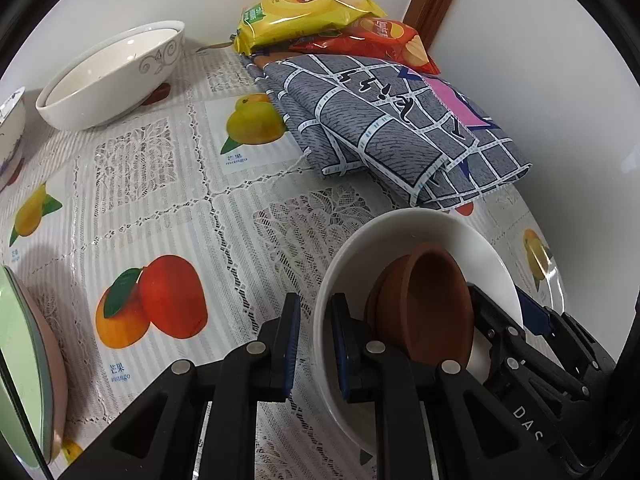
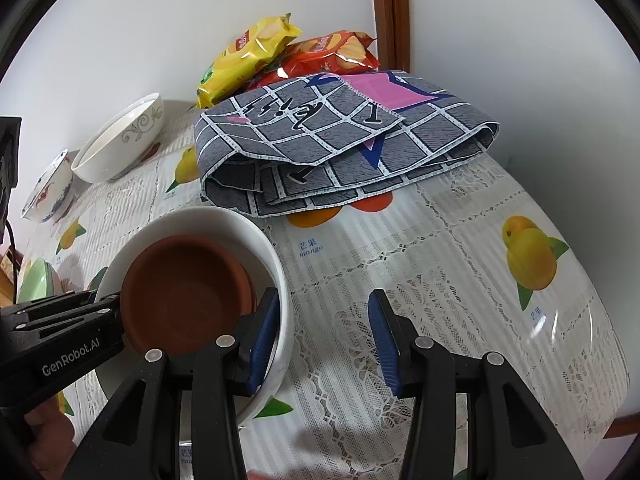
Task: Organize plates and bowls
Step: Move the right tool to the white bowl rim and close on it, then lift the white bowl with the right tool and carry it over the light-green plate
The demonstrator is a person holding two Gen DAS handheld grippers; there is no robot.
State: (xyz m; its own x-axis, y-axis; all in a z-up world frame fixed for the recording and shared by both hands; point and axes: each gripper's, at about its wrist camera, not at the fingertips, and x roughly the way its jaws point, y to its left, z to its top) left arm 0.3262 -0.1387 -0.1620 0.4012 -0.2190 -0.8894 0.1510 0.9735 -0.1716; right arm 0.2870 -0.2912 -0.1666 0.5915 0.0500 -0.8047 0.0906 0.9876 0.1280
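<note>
A plain white bowl [image 1: 420,220] [image 2: 208,216] stands on the fruit-print tablecloth with a brown clay bowl [image 1: 424,304] [image 2: 180,296] lying tilted inside it. My left gripper [image 1: 317,300] is shut on the white bowl's near rim, one finger inside and one outside; from the right wrist view it [image 2: 106,306] shows at the bowl's left edge. My right gripper [image 2: 323,294] is open and straddles the opposite rim: its left finger [image 2: 264,336] is inside against the wall, its right finger [image 2: 382,336] stands well clear outside. In the left wrist view the right gripper [image 1: 508,312] sits behind the brown bowl.
A large patterned white bowl [image 1: 112,76] [image 2: 124,140] and a small painted bowl [image 1: 10,128] [image 2: 48,188] stand by the wall. Stacked green and pink dishes [image 1: 24,360] [image 2: 36,280] are at the left. A folded grey cloth [image 1: 380,120] [image 2: 340,140] and crisp bags [image 1: 308,8] [image 2: 248,56] fill the corner.
</note>
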